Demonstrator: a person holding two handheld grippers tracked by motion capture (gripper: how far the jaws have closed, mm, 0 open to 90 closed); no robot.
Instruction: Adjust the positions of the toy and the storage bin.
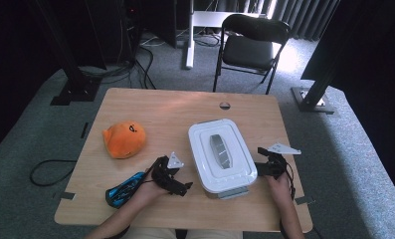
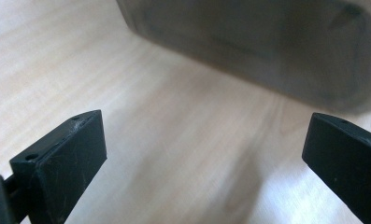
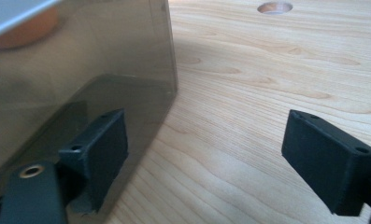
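Note:
A storage box with a white lid (image 1: 221,153) and a grey handle stands at the middle of the wooden table (image 1: 150,109). My left gripper (image 1: 185,187) lies low at the box's near left corner, open, with bare tabletop between its jaws. In the left gripper view the gripper (image 2: 206,154) faces the box's smoky wall (image 2: 267,46). My right gripper (image 1: 258,162) is at the box's right side, open. In the right gripper view the gripper (image 3: 204,154) has one jaw close beside the translucent box wall (image 3: 80,70), and only wood lies between the jaws.
An orange plush toy (image 1: 124,140) rests on the table's left part and shows through the box wall (image 3: 29,28). A blue object (image 1: 123,189) lies beside the left forearm. The table has a round hole (image 1: 225,105) near its far edge. A black chair (image 1: 252,45) stands beyond.

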